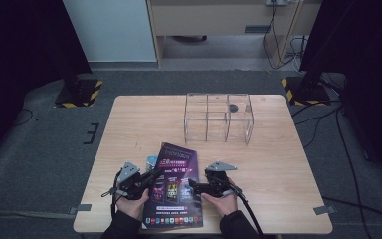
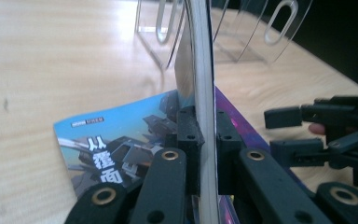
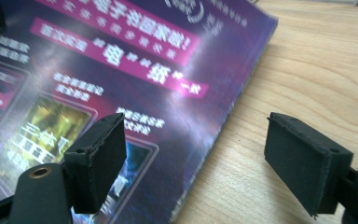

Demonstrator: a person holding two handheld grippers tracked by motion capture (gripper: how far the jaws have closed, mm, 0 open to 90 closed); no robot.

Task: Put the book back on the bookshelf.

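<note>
Lower left of the high view: the left hand-held gripper (image 1: 151, 175) is clamped tight on the left edge of the purple magazine (image 1: 176, 186), which sits at the bottom centre of the frame on the light wooden desk (image 1: 278, 164). In the left gripper view that edge (image 2: 204, 93) runs straight up the middle of the frame, pinched between the two black pads, and lifted off the surface. Beneath it, at lower left of that view, lies a blue-covered booklet (image 2: 102, 140), flat on the wood. Moving right in the high view, the right hand-held gripper (image 1: 193, 185) hovers over the magazine's right edge, jaws spread wide with nothing gripped. The right gripper view confirms it: the magazine's right edge (image 3: 223, 126) sits between the pads, neither one touching. At upper centre of the high view stands a clear acrylic divider rack (image 1: 219, 117), well apart from the magazine.
</note>
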